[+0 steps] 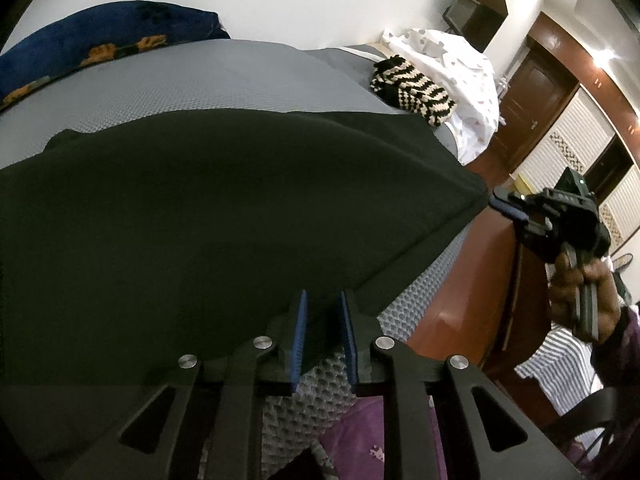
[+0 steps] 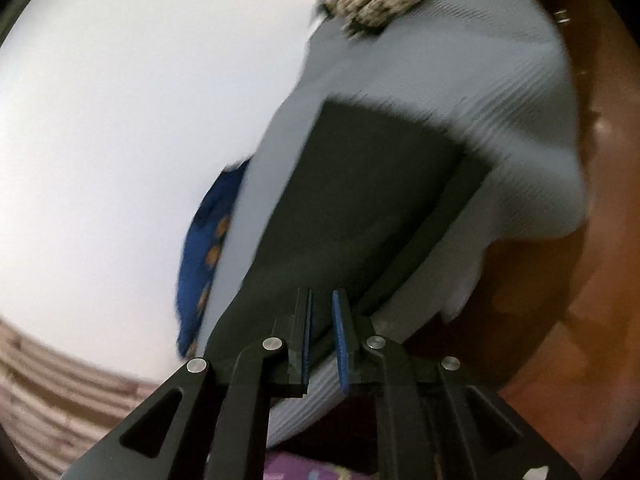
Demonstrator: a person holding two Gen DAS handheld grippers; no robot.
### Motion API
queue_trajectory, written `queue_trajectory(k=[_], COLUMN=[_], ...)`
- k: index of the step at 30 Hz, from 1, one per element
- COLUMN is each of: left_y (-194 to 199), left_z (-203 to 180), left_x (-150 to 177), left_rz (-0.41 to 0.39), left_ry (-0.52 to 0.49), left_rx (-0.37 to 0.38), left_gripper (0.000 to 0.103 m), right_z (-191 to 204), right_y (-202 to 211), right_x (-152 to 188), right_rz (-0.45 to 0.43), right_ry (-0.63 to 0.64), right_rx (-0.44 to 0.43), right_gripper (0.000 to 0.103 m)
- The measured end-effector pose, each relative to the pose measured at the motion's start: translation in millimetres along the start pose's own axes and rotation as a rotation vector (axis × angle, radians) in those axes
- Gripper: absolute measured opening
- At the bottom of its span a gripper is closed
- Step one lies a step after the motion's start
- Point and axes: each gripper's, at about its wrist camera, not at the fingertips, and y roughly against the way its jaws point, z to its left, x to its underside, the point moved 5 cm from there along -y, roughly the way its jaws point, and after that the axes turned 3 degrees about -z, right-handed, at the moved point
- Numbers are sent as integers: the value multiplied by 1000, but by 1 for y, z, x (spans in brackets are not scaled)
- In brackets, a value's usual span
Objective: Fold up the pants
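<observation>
Black pants (image 1: pixel 220 220) lie spread flat over the grey mattress (image 1: pixel 200 80); in the right wrist view the pants (image 2: pixel 360 200) run away from me, blurred. My left gripper (image 1: pixel 323 294) sits at their near edge, jaws slightly apart, with dark cloth and grey mattress showing in the gap and the pads not pressing on it. My right gripper (image 2: pixel 321 292) is likewise narrowly open over the pants' edge. From the left wrist view the right gripper (image 1: pixel 498 202) is just off the pants' right corner, held by a hand (image 1: pixel 580 292).
A black-and-cream knitted piece (image 1: pixel 412 88) and a white dotted cloth (image 1: pixel 452 64) lie at the far right of the bed. A blue blanket (image 1: pixel 100 36) lies by the wall. The brown wooden bed frame (image 1: pixel 460 320) borders the mattress. Purple cloth (image 1: pixel 360 440) is below my left gripper.
</observation>
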Motion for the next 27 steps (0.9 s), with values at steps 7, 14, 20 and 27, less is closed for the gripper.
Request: queue_trajectory(k=[7,14,20,27], left_y=[1,0,-1,0], left_z=[0,2,2,4], left_x=[-1,-1,-1,1], left_rz=[4,-15,-27,-36], left_ry=[0,20,30,45], left_rx=[5,33,45,61], left_gripper=[23,34,36,38], right_z=[34,54,64,42], right_y=[-57,-69,-73,-73], right_x=[54,72,78,67], right_rz=[176,160,156,85], right_ry=[130,308,347,65], right_rx=[8,126,139,-27], right_gripper=[15,21,38,41])
